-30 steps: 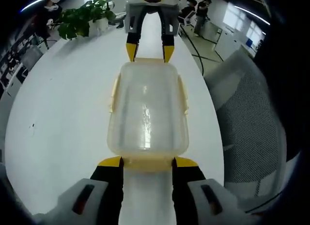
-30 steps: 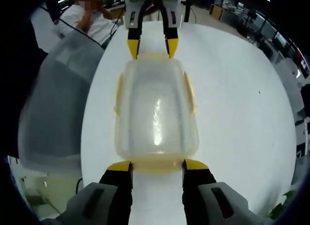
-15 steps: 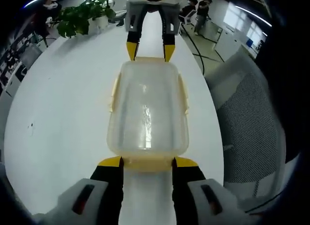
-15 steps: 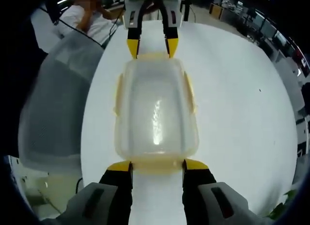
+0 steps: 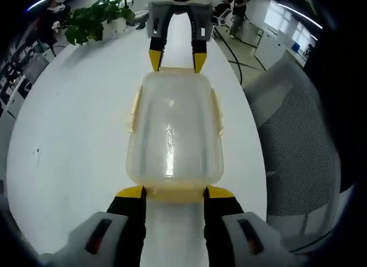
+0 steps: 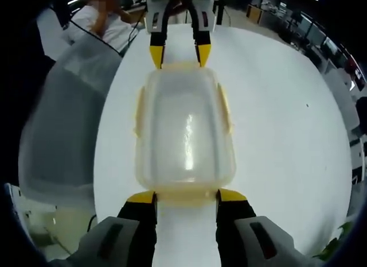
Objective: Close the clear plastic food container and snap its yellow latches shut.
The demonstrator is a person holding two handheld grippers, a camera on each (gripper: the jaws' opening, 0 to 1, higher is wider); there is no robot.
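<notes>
Latching is the step—our left gripper and right gripper, jaws apart, straddle the container's end latches; next we press down.

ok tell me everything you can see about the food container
The food container is a clear, cloudy plastic rectangle with rounded corners, lid on, lying flat on the white table. Yellow latches run along all four edges. The left tongs sit open at its near short end, the right tongs open at the far end, yellow tips by the end latches. It looks empty.
</notes>
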